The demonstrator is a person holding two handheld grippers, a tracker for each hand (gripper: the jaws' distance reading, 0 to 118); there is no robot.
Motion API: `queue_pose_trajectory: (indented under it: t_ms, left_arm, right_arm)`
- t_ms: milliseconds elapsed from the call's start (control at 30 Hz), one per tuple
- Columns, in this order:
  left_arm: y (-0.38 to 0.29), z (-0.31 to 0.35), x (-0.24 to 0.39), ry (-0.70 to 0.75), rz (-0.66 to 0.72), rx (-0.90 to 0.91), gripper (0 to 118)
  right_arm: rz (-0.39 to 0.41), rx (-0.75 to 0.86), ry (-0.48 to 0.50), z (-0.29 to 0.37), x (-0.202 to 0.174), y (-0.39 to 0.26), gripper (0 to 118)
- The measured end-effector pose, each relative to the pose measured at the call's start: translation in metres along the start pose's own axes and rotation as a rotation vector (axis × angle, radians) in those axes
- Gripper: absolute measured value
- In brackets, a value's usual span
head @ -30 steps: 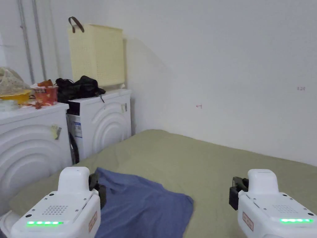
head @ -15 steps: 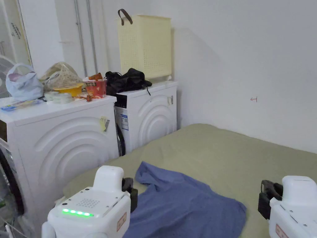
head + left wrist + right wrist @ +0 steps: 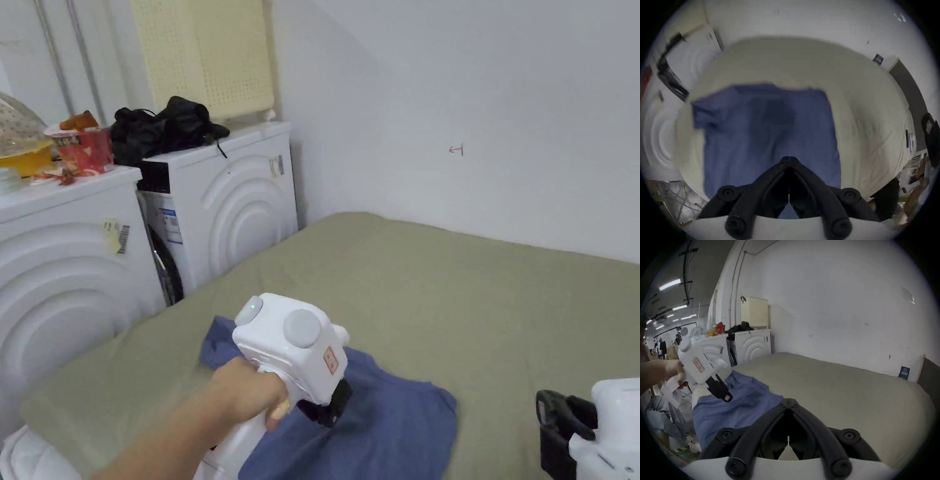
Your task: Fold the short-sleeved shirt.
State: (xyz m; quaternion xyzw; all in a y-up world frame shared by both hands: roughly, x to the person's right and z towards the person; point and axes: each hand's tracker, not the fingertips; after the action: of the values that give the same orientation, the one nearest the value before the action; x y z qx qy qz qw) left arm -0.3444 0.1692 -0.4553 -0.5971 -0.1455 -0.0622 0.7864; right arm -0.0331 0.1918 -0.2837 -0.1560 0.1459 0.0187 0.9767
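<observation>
Honestly nothing here can be read. There's a small red scribble (image 3: 456, 150) on the white wall, too tiny to make out. The white front-loading washing machines (image 3: 225, 206) have stickers (image 3: 117, 234) with print that's way too small. The white left gripper (image 3: 325, 409) has a little red-bordered label (image 3: 330, 360), also illegible.
</observation>
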Motion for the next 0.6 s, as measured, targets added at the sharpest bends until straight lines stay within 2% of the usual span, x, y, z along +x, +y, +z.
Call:
queue_pose_trajectory:
  t_ms: [33,100,133,200,233,300,400,433,467,500,600]
  left_arm:
    - [0.002,-0.017,-0.001,-0.005,0.027,-0.034,22]
    - [-0.011,-0.038,0.009,0.026,0.039,0.001,103]
    - [-0.013,-0.049,0.009,0.025,0.033,-0.006,118]
    - [-0.016,-0.061,0.011,-0.035,0.078,0.019,108]
    - [-0.008,-0.075,-0.009,-0.067,0.122,0.005,108]
    - [-0.005,-0.09,-0.013,-0.077,0.179,-0.029,107]
    - [-0.003,-0.102,-0.017,-0.033,0.17,-0.027,95]
    - [-0.003,-0.101,-0.016,-0.018,0.165,-0.022,74]
    - [-0.003,-0.098,-0.016,0.02,0.165,-0.009,32]
    - [-0.011,-0.079,-0.006,0.091,0.147,0.038,1]
    - [-0.021,-0.055,-0.005,0.036,0.14,0.092,1]
  right_arm:
    - [-0.008,-0.03,0.008,-0.002,0.005,-0.005,0]
    - [-0.06,-0.137,0.074,-0.009,0.014,-0.015,0]
    - [-0.062,-0.165,0.084,-0.01,0.016,-0.02,0]
    - [0.009,-0.196,0.053,-0.012,0.016,-0.032,0]
    - [0.036,-0.206,0.039,-0.013,0.016,-0.037,0]
    - [0.02,-0.226,0.045,-0.013,0.016,-0.046,0]
    - [-0.018,-0.246,0.054,-0.012,0.018,-0.055,0]
    - [-0.017,-0.247,0.052,-0.01,0.018,-0.057,0]
    - [-0.015,-0.247,0.045,-0.008,0.019,-0.059,0]
    - [-0.013,-0.248,0.038,-0.006,0.02,-0.06,0]
    - [-0.052,-0.264,0.034,0.001,0.028,-0.062,0]
